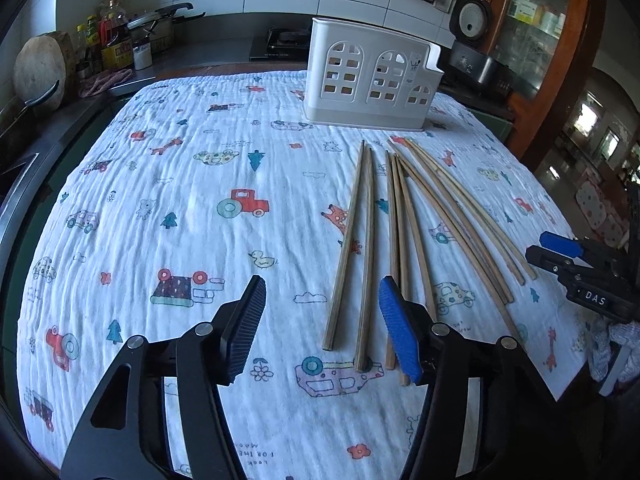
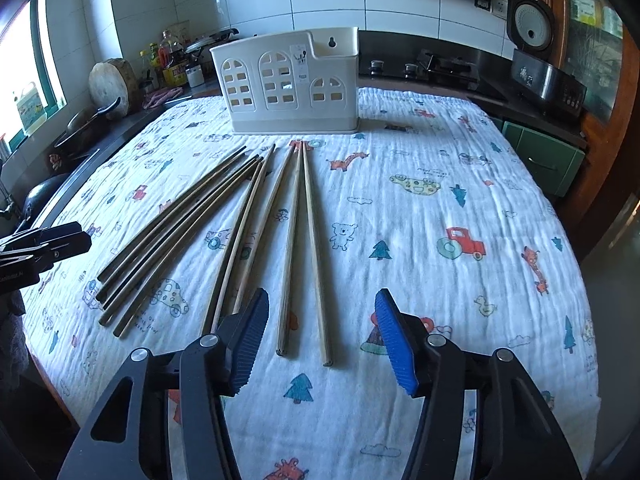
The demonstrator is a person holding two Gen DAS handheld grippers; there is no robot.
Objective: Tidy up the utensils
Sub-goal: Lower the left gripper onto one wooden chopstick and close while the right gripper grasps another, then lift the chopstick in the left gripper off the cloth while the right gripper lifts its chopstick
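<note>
Here your left tongs [image 1: 322, 330] hang over the patterned cloth [image 1: 180, 208] on the counter, the jaws wide apart and holding nothing. Your right tongs [image 2: 322, 338] are also wide apart and empty. The wooden chopsticks [image 2: 296, 240] lie loose on the cloth in a fan, the thin ends toward the far side. Two of them lie between the fingers of the right tongs, and the others spread to the left. The white utensil holder [image 2: 286, 88] stands upright at the far edge, just beyond the chopstick tips. A rice cooker [image 2: 540, 64] stands far right.
</note>
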